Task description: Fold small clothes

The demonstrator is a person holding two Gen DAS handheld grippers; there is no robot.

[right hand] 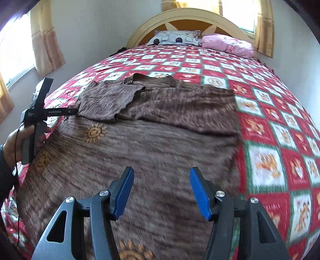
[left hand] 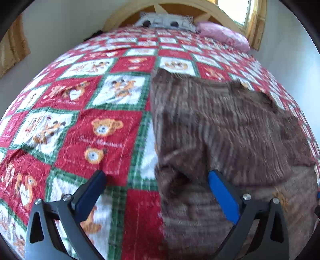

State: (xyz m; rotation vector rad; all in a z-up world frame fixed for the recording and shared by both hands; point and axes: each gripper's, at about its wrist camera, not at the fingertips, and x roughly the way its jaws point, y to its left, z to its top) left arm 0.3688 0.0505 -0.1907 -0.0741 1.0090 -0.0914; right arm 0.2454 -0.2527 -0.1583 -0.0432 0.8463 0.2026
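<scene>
A brown ribbed knit garment with orange sun motifs lies spread on the bed, one sleeve folded across its upper part. In the left wrist view it fills the right half. My left gripper is open, straddling the garment's left edge just above the bed; it also shows at the left of the right wrist view, held by a hand. My right gripper is open and empty above the garment's lower middle.
The bed carries a red, white and green teddy-bear quilt. A grey patterned pillow and a pink pillow lie against the curved headboard. Curtained windows and walls flank the bed.
</scene>
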